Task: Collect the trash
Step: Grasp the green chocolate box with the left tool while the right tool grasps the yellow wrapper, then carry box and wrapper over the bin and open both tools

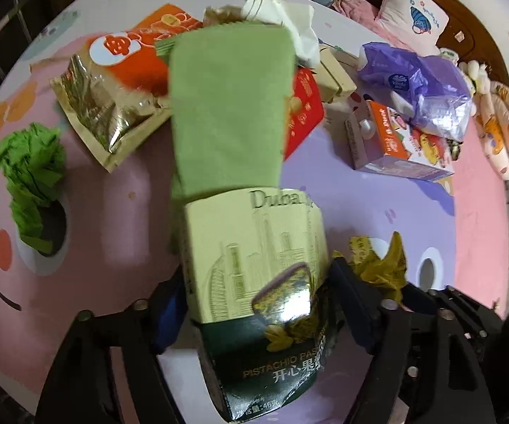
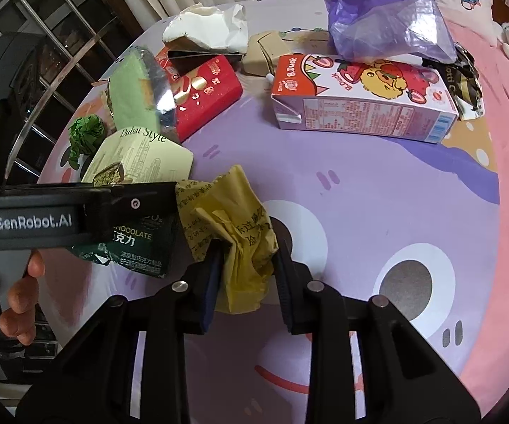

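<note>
I hold the left tongs (image 1: 258, 293) closed on the chocolate wrapper (image 1: 254, 254), a wide green and cream packet lifted clear of the round cartoon-printed surface (image 2: 378, 194); the pads press its two sides; the jaws stand fairly wide only because the packet is wide. The right tongs (image 2: 245, 265) are clamped on a crumpled yellow wrapper (image 2: 233, 219), narrow grip, the piece apparently just at or above the surface; I cannot tell whether it still rests there.

Progress, in my judgement: early; two pieces are in hand, none visibly deposited. Left on the surface: a crumpled green paper (image 1: 30, 176), a gold foil pouch (image 1: 109, 113), a red box (image 2: 205, 95), a strawberry drink carton (image 2: 360, 102) lying on its side, white crumpled paper (image 2: 208, 28), a dark foil wrapper (image 2: 468, 88) beyond the carton.

Containers: no bin is in either view; the purple plastic bag (image 2: 388, 17) lies slumped behind the carton, contents not discernible; the carton's top looks opened, interior not visible.
</note>
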`<action>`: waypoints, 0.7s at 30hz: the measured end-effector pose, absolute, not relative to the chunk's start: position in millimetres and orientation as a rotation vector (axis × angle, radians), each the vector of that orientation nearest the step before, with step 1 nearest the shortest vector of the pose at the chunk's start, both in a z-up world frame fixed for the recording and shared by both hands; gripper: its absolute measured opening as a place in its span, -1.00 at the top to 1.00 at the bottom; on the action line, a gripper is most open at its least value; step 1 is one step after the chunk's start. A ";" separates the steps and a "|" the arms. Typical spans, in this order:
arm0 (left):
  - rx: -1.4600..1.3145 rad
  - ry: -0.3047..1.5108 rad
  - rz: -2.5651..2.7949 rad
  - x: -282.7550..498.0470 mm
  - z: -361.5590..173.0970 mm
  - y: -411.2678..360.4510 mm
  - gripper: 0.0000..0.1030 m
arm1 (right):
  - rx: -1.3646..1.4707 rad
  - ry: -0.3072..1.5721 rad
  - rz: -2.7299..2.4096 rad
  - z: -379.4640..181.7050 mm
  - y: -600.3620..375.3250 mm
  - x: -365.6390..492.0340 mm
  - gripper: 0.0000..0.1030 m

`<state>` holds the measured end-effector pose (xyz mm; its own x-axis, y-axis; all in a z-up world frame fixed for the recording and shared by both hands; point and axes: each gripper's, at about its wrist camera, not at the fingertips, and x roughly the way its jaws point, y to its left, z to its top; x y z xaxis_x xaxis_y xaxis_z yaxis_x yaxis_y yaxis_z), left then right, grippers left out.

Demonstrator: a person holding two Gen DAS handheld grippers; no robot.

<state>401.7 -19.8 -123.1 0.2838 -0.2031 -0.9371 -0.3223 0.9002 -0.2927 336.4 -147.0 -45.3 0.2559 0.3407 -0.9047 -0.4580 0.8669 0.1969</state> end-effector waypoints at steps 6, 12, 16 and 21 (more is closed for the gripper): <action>-0.469 1.293 0.060 389.0 -116.2 -25.8 -0.20 | -0.084 1.192 0.527 -40.0 -156.3 331.3 0.56; -0.430 1.238 0.052 364.3 -91.6 -27.1 -0.18 | -0.051 1.181 0.510 -28.9 -165.4 320.4 0.57; -0.406 1.194 0.039 345.0 -72.5 -25.6 -0.18 | -0.019 1.172 0.502 -19.0 -169.3 309.1 0.58; -0.356 1.142 0.022 316.9 -44.5 -24.4 -0.18 | 0.030 1.153 0.497 0.1 -171.1 288.0 0.59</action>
